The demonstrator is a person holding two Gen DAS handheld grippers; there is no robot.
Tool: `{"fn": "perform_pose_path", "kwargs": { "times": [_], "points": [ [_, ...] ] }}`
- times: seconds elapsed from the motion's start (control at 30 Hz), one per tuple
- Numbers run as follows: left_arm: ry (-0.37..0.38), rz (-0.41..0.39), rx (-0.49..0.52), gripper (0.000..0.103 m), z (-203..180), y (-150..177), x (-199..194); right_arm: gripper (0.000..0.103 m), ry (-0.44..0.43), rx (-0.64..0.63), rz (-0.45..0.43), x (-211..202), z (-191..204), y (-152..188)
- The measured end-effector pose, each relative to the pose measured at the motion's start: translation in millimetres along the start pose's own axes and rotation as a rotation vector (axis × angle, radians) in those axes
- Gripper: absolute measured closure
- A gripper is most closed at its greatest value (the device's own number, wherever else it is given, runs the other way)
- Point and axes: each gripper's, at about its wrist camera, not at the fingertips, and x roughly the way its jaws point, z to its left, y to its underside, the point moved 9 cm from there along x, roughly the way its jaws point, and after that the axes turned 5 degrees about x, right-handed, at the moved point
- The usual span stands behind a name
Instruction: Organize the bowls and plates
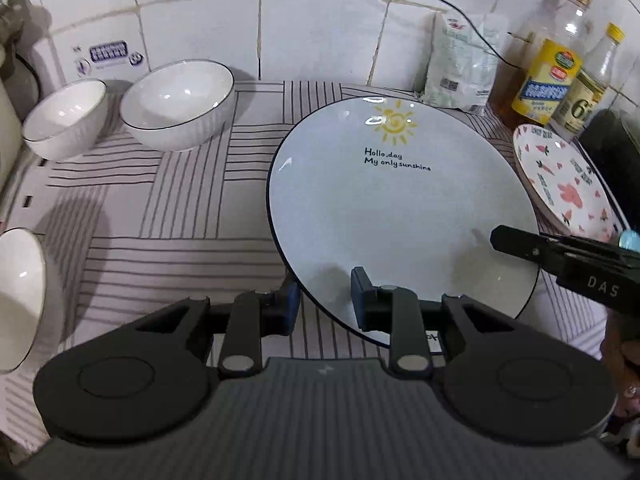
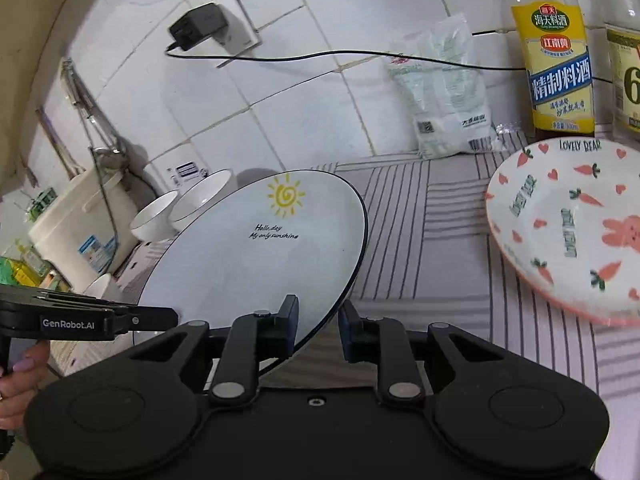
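Note:
A large white plate with a sun drawing (image 1: 400, 216) (image 2: 256, 256) is lifted off the striped mat, tilted. My left gripper (image 1: 326, 300) straddles its near rim, one finger above and one below. My right gripper (image 2: 318, 326) straddles its right rim the same way; it shows from the side in the left wrist view (image 1: 520, 244). A smaller plate with carrots and rabbits (image 1: 568, 184) (image 2: 568, 224) lies to the right. Two white bowls (image 1: 180, 104) (image 1: 66, 116) stand at the back left. A third white bowl (image 1: 18, 300) is at the left edge.
The striped mat (image 1: 180, 208) covers the counter. A white bag (image 1: 460, 68) (image 2: 448, 100) and sauce bottles (image 1: 548, 76) (image 2: 560, 72) stand against the tiled wall at the back right. A white pot (image 2: 80, 220) stands far left. A cable (image 2: 360, 56) runs along the wall.

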Motion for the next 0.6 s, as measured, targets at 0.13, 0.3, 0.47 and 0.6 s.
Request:
{"fn": "perform_pose_path", "kwargs": {
  "times": [0.13, 0.3, 0.47, 0.6],
  "points": [
    [0.011, 0.012, -0.032, 0.078, 9.4, -12.8, 19.2, 0.077, 0.019, 0.005, -0.01, 12.5, -5.9, -13.9],
    [-0.021, -0.009, -0.02, 0.078, 11.7, -26.8, 34.0, 0.077, 0.034, 0.005, -0.001, 28.9, -11.1, -25.9],
    [-0.033, -0.007, -0.03, 0.077, 13.0, -34.9, 47.9, 0.077, 0.068, -0.002, -0.007, 40.7, -16.0, -33.4],
    [-0.049, -0.008, -0.018, 0.076, 11.8, -37.8, 54.1, 0.076, 0.093, -0.018, -0.005, 49.1, -20.2, -37.5]
  ]
}}
